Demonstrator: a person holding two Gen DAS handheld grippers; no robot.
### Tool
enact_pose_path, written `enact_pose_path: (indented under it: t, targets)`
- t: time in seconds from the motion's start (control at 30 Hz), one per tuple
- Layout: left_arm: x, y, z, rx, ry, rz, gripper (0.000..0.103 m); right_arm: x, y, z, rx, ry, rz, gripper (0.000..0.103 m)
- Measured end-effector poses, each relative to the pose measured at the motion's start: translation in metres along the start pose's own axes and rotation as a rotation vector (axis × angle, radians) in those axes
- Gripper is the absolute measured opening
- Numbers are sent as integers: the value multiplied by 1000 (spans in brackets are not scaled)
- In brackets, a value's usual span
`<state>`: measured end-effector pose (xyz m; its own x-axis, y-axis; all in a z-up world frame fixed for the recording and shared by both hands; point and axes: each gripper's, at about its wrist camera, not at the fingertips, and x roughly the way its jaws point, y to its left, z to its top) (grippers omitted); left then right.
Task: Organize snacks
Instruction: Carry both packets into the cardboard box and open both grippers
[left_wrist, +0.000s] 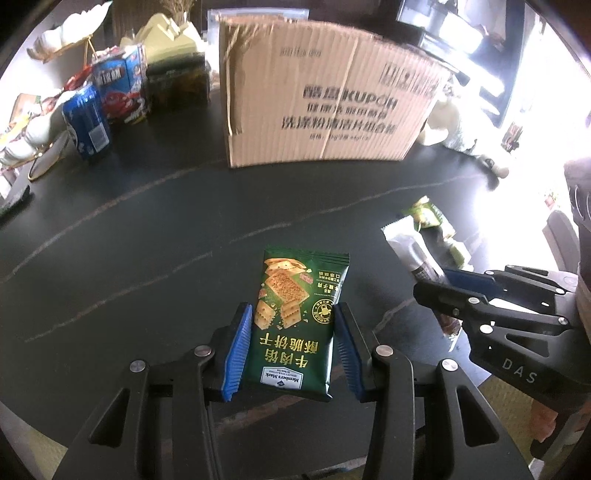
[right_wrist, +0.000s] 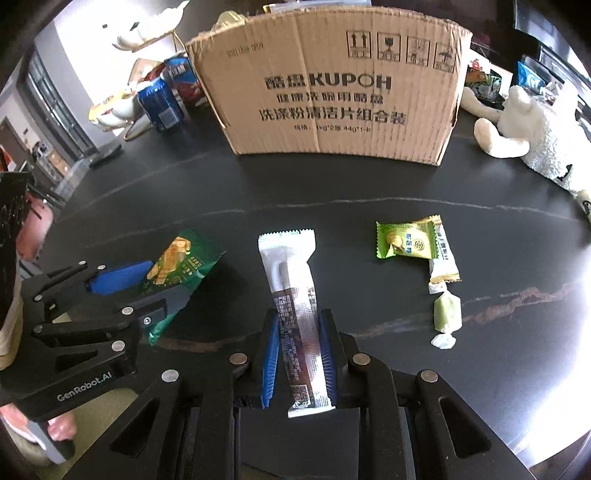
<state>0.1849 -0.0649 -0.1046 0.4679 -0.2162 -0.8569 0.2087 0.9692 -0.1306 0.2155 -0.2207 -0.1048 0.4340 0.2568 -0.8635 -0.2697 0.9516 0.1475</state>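
Both claws loaded. Left claw (left_wrist: 293, 345) clamps the green cracker pack (left_wrist: 295, 325) across its lower half, pads on both side edges, top end sticking out ahead. Right claw (right_wrist: 299, 360) is closed tight on the silver bar (right_wrist: 295, 306), gripped near its printed end, white end ahead of the tips. Box (right_wrist: 332, 88) stands well ahead of both claws on the counter (right_wrist: 258, 192). Step looks like carry-and-drop: lift clear of the counter first, keep packs level, go over the near wall, then release. Right of the right claw: green packet (right_wrist: 400, 240) and wrapped candy (right_wrist: 447, 314) left to collect.
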Motion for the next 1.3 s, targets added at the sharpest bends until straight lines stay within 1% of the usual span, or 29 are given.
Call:
enact_pose_path:
  t: [0.2,0.4,0.63,0.8,1.0,1.17,1.3]
  targets:
    - [-25,-3,15,18,-72,5,44,-22,2,10,28,-78,-3,22]
    - [-60,-7,39,46,-179,19,44,-47,1,24,55,-151,4,22]
    - [-91,-9,60,56,-266,9,44,-78,5,42,60,-236,13,22]
    - [-109,-11,77,65,-315,-3,44,-97,8,57,64,-296,27,22]
    - [-127,-13,96,82,-373,10,44,-112,6,77,88,-359,35,22]
    - [-132,-13,113,84,-402,15,44,-123,5,94,100,-414,39,22]
    - [-132,-12,126,86,-415,26,44,-125,3,110,108,-437,52,22]
